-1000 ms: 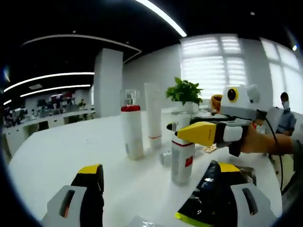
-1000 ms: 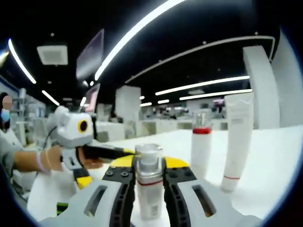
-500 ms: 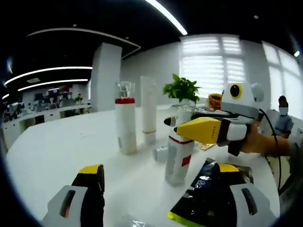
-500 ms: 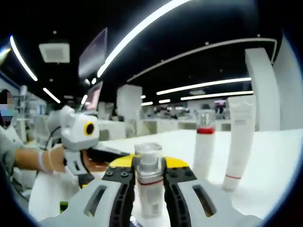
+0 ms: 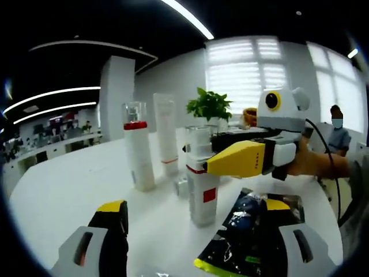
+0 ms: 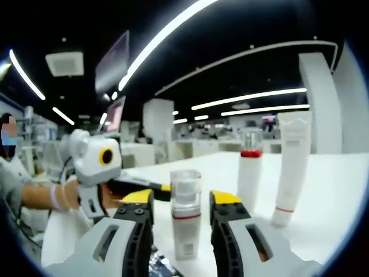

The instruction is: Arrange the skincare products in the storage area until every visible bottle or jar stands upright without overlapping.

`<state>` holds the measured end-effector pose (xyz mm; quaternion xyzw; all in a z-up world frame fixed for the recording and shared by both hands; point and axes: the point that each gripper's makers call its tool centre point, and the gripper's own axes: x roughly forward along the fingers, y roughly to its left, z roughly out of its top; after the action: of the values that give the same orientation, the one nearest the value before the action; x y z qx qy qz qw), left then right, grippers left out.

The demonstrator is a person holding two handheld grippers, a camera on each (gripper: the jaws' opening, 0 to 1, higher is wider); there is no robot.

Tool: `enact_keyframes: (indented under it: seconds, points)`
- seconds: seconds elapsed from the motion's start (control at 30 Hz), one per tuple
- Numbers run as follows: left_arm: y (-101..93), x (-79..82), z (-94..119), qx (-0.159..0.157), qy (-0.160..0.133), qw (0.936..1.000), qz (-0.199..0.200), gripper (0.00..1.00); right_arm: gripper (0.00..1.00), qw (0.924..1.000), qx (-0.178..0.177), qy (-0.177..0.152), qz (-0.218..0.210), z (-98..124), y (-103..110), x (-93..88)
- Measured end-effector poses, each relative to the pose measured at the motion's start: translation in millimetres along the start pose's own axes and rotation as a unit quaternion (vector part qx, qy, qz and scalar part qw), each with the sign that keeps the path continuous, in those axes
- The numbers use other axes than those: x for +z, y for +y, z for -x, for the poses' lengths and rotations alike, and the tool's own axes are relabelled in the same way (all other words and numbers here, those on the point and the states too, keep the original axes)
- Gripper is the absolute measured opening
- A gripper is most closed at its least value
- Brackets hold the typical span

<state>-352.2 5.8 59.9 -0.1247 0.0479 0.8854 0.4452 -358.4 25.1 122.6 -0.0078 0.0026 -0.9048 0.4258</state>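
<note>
A short white bottle [image 6: 185, 222] with a clear cap and a red band stands upright on the white table [image 6: 328, 231]. My right gripper [image 6: 183, 199] is open, one jaw on each side of the bottle with a gap on both sides. In the left gripper view the same bottle [image 5: 203, 193] stands ahead, and the right gripper [image 5: 199, 157] reaches around its neck from the right. My left gripper [image 5: 193, 208] is open and low over the table, nothing between its jaws. A taller red-banded bottle [image 5: 138, 153] and a white tube [image 5: 166, 135] stand upright behind.
A shiny black sachet [image 5: 239, 236] lies by my left gripper's right jaw. A small jar [image 5: 181, 186] sits behind the short bottle. A potted plant [image 5: 209, 107] stands further back. A hand holds the left gripper [image 6: 155, 187] left of the bottle. A person [image 5: 336, 135] sits far right.
The right gripper's jaws have spread apart and let go of the short bottle, which now stands free. The left gripper view has swung a little to the right.
</note>
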Motion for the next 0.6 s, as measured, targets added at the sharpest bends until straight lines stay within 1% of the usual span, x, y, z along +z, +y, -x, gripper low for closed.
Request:
enact_keyframes:
  seconds: [0.13, 0.2, 0.23, 0.33, 0.43, 0.47, 0.53, 0.6]
  points:
    - [-3.4, -0.1, 0, -0.009, 0.002, 0.9999, -0.007, 0.95, 0.40, 0.9989, -0.030, -0.036, 0.006, 16, -17, 15.6]
    - [-4.4, -0.2, 1, -0.011, 0.001, 0.9999, -0.007, 0.95, 0.43, 0.9984, -0.038, -0.043, 0.006, 23, -24, 19.9]
    - [-5.0, -0.5, 2, -0.011, 0.001, 0.9999, -0.008, 0.95, 0.44, 0.9979, -0.045, -0.047, 0.004, 30, -32, 22.8]
    - [-7.1, -1.6, 4, -0.014, 0.002, 0.9999, -0.008, 0.95, 0.45, 0.9974, -0.056, -0.044, -0.003, 43, -47, 24.8]
    - [-10.1, -2.4, 5, -0.020, 0.002, 0.9998, -0.007, 0.94, 0.46, 0.9969, -0.069, -0.035, -0.009, 59, -67, 20.1]
    - [-10.5, -2.1, 5, -0.021, 0.000, 0.9998, -0.005, 0.94, 0.47, 0.9971, -0.071, -0.024, -0.011, 62, -71, 15.7]
    - [-10.9, -2.0, 4, -0.022, 0.000, 0.9997, -0.003, 0.94, 0.49, 0.9975, -0.069, 0.008, -0.013, 70, -79, 1.3]
    - [-10.5, -2.1, 4, -0.023, 0.000, 0.9997, -0.004, 0.94, 0.49, 0.9974, -0.068, 0.021, -0.012, 74, -81, -6.3]
